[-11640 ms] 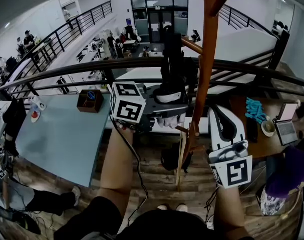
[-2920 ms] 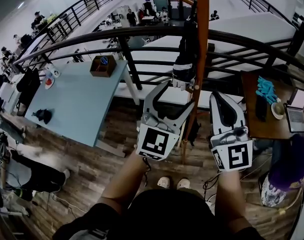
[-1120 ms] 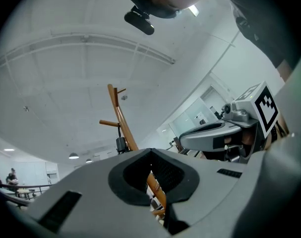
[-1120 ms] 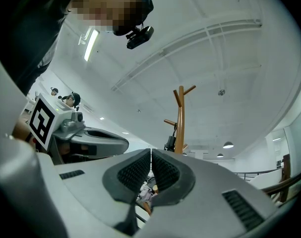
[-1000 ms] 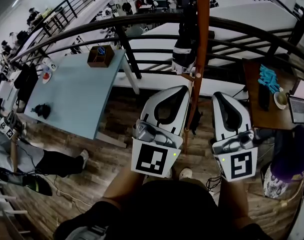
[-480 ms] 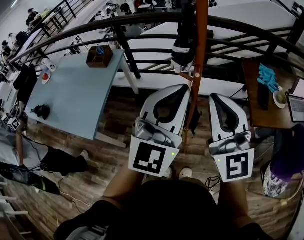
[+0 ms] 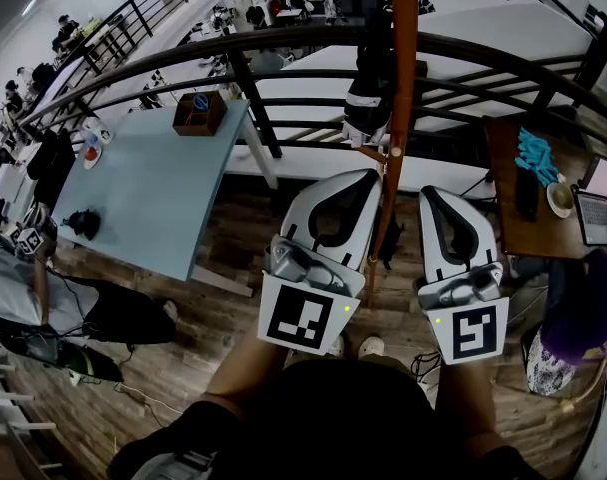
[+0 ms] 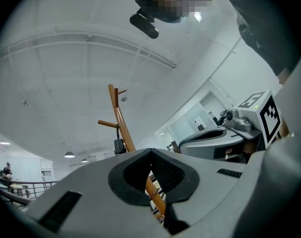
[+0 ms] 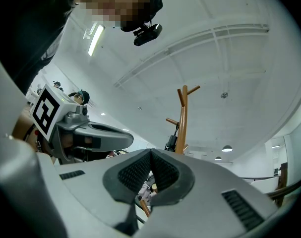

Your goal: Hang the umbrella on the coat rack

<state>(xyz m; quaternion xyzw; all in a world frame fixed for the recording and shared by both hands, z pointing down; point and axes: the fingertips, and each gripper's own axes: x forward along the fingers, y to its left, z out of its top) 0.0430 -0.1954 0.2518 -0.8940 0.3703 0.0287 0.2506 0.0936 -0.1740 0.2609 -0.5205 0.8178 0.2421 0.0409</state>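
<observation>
While left claw [image 7: 364, 176] and right claw [image 7: 430, 193] sit clenched, empty, the coat rack [image 7: 402, 98] — umbrella [image 7: 369, 88] hung — stands between.

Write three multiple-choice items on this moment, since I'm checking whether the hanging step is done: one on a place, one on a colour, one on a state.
1. Where is the umbrella?
A. Lying on the floor
B. Hanging on the coat rack
C. Leaning on the railing

2. What colour is the top of the table at the left?
A. Light blue
B. Red
C. Black

3. How do the left gripper and the right gripper stand?
A. Both shut, empty
B. Both wide open
C. Both shut on the umbrella

Answers:
1 B: it hangs from a peg beside the pole.
2 A: the head view shows a pale blue top.
3 A: each gripper view shows the jaws together with nothing between them.
</observation>
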